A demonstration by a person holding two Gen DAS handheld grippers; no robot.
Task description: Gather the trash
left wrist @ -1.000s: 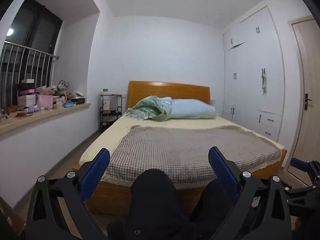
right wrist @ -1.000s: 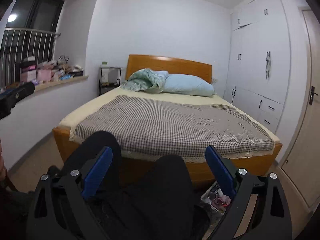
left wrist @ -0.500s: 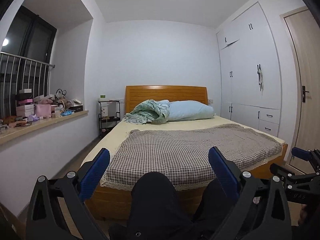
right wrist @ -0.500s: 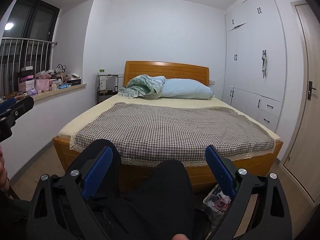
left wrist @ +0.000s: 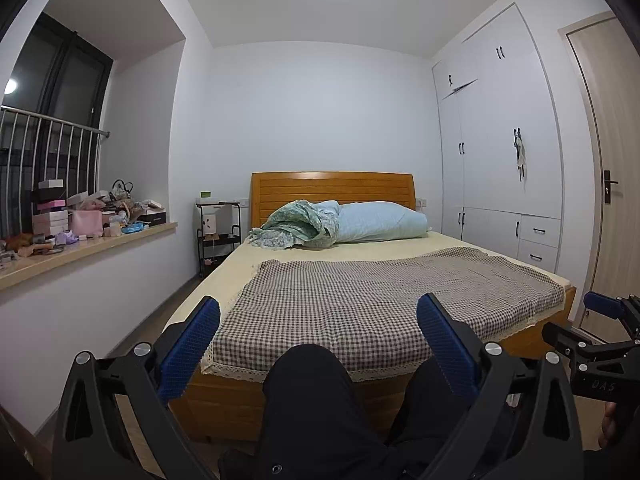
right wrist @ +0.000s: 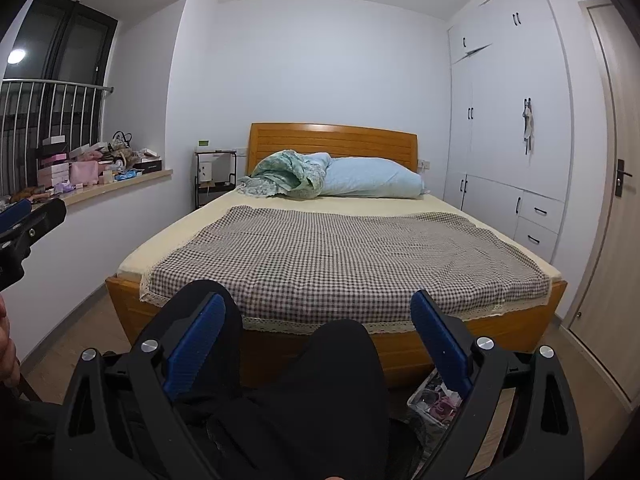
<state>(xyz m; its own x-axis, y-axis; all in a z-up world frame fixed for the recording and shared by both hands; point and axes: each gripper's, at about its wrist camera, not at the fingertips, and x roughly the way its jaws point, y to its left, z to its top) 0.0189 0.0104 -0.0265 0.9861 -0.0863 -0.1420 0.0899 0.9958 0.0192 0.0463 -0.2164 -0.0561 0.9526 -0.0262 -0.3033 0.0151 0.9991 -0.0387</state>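
Both the left tongs (left wrist: 318,344) and right tongs (right wrist: 318,344) are wide and empty, raised toward the bed (right wrist: 344,256), I think to search. Possible trash lies in a clear container (right wrist: 434,402) on the near right floor

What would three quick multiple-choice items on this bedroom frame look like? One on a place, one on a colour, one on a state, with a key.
1. Where does the crumpled green blanket lie?
A. at the head of the bed, left of the pillow
B. on the floor
C. on the window ledge

2. What colour are the pads on the fingers?
A. red
B. blue
C. white

3. How do the two grippers stand?
A. both shut on trash
B. one open, one shut
C. both open, holding nothing

Key:
1 A: it sits against the pale blue pillow below the wooden headboard.
2 B: blue pads show in both wrist views.
3 C: the left gripper and the right gripper both show wide gaps with only the person's dark-clad knees behind.
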